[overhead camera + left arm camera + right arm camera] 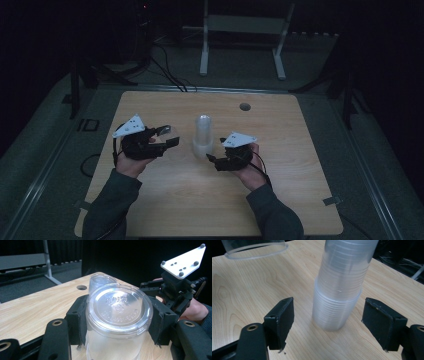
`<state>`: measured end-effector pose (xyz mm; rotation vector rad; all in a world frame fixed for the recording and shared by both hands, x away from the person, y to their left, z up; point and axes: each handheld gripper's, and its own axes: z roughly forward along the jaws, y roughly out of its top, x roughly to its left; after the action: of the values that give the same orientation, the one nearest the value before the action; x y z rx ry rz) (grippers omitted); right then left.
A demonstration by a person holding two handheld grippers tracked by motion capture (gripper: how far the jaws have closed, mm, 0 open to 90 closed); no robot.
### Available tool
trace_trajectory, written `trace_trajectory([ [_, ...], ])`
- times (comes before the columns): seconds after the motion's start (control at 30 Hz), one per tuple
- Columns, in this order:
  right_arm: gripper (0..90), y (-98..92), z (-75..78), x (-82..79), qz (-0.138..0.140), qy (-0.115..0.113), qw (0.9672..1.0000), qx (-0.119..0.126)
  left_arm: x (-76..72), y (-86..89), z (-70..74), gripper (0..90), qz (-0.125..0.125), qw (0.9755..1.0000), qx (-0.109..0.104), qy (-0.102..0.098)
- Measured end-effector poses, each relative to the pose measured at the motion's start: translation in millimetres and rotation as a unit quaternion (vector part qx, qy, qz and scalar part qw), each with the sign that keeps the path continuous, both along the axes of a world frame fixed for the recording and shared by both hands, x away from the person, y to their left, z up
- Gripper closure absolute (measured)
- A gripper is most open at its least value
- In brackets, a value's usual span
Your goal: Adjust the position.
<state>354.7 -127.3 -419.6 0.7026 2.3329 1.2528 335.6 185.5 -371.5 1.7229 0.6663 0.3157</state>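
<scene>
On the light wood-grain tabletop (165, 200), a tall stack of clear ribbed plastic cups (203, 136) is stood upside down near the centre, between the two hand-held tools. A single clear plastic cup (117, 322) is clamped in the left gripper (117, 325); its jaws are pressed against both sides of the cup wall, with the embossed base turned toward the camera. In the high view that cup (167, 134) is seen just left of the stack, apart from it. In the right gripper view its rim (254, 248) is seen at the top left, above the wood; contact with the tabletop cannot be told.

The right gripper (327, 325) is held at the foot of the stack (339, 295), with its jaws spread to either side and a gap left on both; the pads are not touching the cups. The stack's wider lower section is resting directly on the tabletop.

In the left gripper view, the right gripper's white three-cornered plate (183, 261) is seen beyond the held cup.
</scene>
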Motion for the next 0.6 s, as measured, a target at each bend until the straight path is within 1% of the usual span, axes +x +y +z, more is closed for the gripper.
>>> trace_trajectory([
  [0.17,25.2,1.1,1.2,-1.3,0.003,-0.002,1.0,0.002,-1.3,0.4,-9.2,41.2,-0.002,1.0,-0.004,0.009],
  [0.2,25.3,1.1,1.6,-1.4,0.004,-0.003,1.0,0.001,-1.5,0.5,-9.8,41.2,-0.001,1.0,-0.003,0.009],
  [0.37,25.7,1.3,3.1,-3.2,0.006,-0.005,1.0,0.004,-4.6,1.5,-11.6,41.2,-0.001,0.9999,-0.012,0.007],
  [0.5,25.7,1.3,3.1,-4.2,0.009,-0.006,0.9999,0.005,-6.1,2.0,-14.7,41.2,-0.003,0.9999,-0.013,0.007],
  [0.53,25.6,1.2,3.0,-4.5,0.008,-0.005,0.9999,0.006,-6.0,2.4,-15.7,41.2,-0.005,0.9998,-0.015,0.008],
  [0.6,25.6,1.0,2.9,-4.8,0.01,-0.004,0.9999,0.008,-5.3,4.3,-18.7,41.2,-0.008,0.9995,-0.029,0.012],
])
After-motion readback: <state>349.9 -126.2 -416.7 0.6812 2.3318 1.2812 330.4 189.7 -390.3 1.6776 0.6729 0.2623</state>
